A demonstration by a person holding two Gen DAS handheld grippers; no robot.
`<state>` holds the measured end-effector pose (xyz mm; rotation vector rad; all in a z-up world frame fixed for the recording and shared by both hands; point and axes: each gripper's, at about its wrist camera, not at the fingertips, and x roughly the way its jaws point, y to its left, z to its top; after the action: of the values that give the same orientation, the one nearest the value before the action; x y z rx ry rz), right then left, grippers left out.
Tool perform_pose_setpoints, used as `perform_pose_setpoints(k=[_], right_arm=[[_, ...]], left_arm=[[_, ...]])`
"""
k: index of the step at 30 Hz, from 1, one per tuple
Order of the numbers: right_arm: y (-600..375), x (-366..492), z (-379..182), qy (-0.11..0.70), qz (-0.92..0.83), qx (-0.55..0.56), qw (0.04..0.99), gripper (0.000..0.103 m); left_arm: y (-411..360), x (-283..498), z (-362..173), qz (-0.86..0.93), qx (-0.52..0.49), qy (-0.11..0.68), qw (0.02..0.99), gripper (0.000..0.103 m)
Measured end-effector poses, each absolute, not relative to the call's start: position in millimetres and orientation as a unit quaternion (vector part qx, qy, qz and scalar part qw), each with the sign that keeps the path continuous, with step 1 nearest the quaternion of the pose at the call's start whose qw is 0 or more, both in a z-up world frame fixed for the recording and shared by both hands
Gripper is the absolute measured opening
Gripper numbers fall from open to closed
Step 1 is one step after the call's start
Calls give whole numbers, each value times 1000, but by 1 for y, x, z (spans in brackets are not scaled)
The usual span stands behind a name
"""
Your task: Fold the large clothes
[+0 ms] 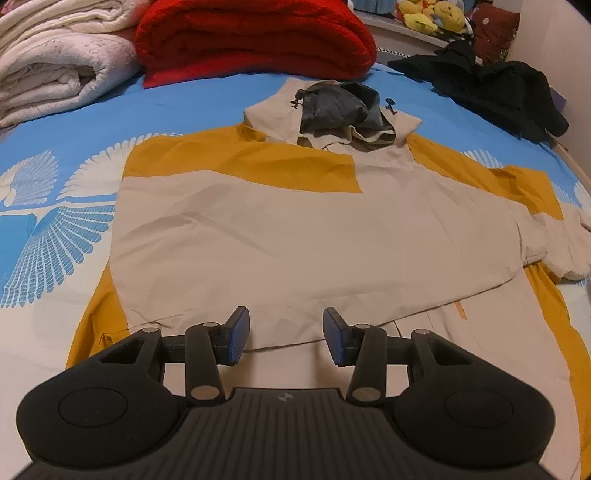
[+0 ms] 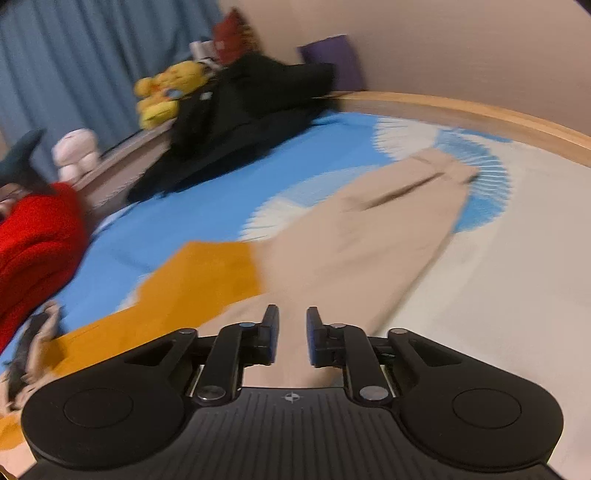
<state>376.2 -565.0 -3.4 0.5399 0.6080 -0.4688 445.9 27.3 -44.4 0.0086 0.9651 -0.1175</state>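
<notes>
A large beige and mustard hooded jacket (image 1: pixel 295 229) lies flat on the bed, hood (image 1: pixel 332 110) at the far end, its left sleeve folded across the body. My left gripper (image 1: pixel 286 338) is open and empty, just above the jacket's near hem. In the right wrist view, which is blurred, the jacket's right sleeve (image 2: pixel 369 229) stretches away over the sheet, mustard at the shoulder (image 2: pixel 192 280), beige to the cuff. My right gripper (image 2: pixel 291 336) is open with a narrow gap, over the sleeve's near part, holding nothing.
A blue and white patterned sheet (image 1: pixel 55 206) covers the bed. A folded red blanket (image 1: pixel 255 37) and white blankets (image 1: pixel 55 59) lie at the far end. Black clothes (image 1: pixel 491 88) are heaped at the far right, near yellow plush toys (image 1: pixel 432 14). A wooden bed edge (image 2: pixel 480 110) runs beside the wall.
</notes>
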Motion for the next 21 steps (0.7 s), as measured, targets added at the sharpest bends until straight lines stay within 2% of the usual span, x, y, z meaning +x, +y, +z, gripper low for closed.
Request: perform_pose_setpoints(k=[2,12,21], right_arm=[[-590,373,-16,291,-235,274,886,27],[-671,369,-75,264,-261,391,842,27],[-720,401,-89,217,-284,418,835,27]], left_arm=[[28,446,-46,-54,11,464,884,49],[23,448,-59,-47,34,470,881,49],[30,454,-63,-31,38,471,881,49]])
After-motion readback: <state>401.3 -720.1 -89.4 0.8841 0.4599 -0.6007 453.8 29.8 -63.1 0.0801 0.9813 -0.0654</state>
